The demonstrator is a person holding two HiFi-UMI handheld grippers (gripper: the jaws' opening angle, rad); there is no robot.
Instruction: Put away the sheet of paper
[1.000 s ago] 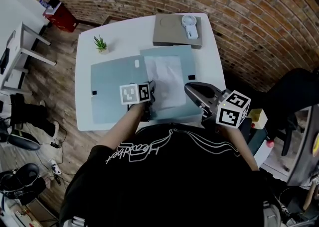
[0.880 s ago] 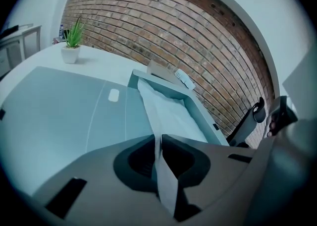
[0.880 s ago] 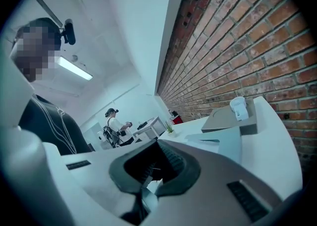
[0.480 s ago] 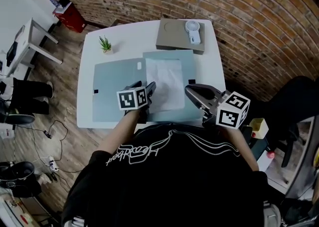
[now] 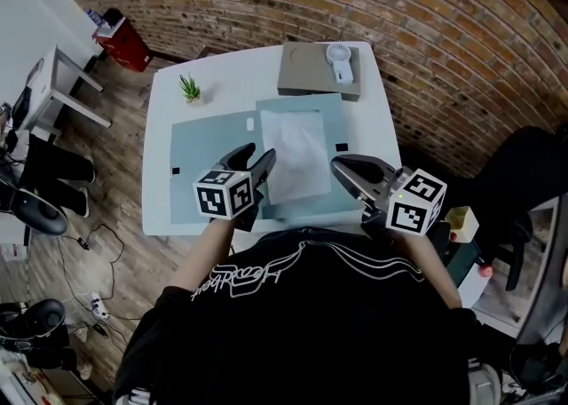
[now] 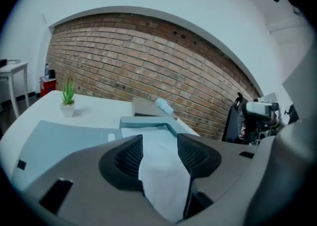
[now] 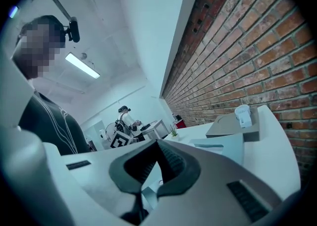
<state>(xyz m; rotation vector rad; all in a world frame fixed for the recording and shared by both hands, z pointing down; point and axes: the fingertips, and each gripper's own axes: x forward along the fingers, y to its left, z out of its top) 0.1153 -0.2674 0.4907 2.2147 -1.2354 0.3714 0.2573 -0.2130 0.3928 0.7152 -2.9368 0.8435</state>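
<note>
A white sheet of paper [image 5: 295, 153] lies flat on the right half of an open blue-grey folder [image 5: 204, 141] on the white table [image 5: 160, 217]. My left gripper [image 5: 255, 156] hovers over the folder's near edge, just left of the sheet. Its jaws stand apart and are closing. In the left gripper view the paper [image 6: 161, 170] shows through the gap of the left gripper [image 6: 159, 143], lying on the folder [image 6: 64, 138], and the pads do not press on it. My right gripper [image 5: 342, 163] is shut and empty at the folder's right front corner, also seen as the right gripper [image 7: 158, 144].
A small potted plant [image 5: 189, 87] stands at the table's far left. A flat grey box [image 5: 311, 75] with a white hand fan [image 5: 337, 64] on it sits at the far edge. A brick wall runs behind and to the right. A red bin [image 5: 120, 35] stands on the floor.
The left gripper was shut at the sheet's near left corner; it has opened, let go and drawn back towards the person. The right gripper has stayed put.
</note>
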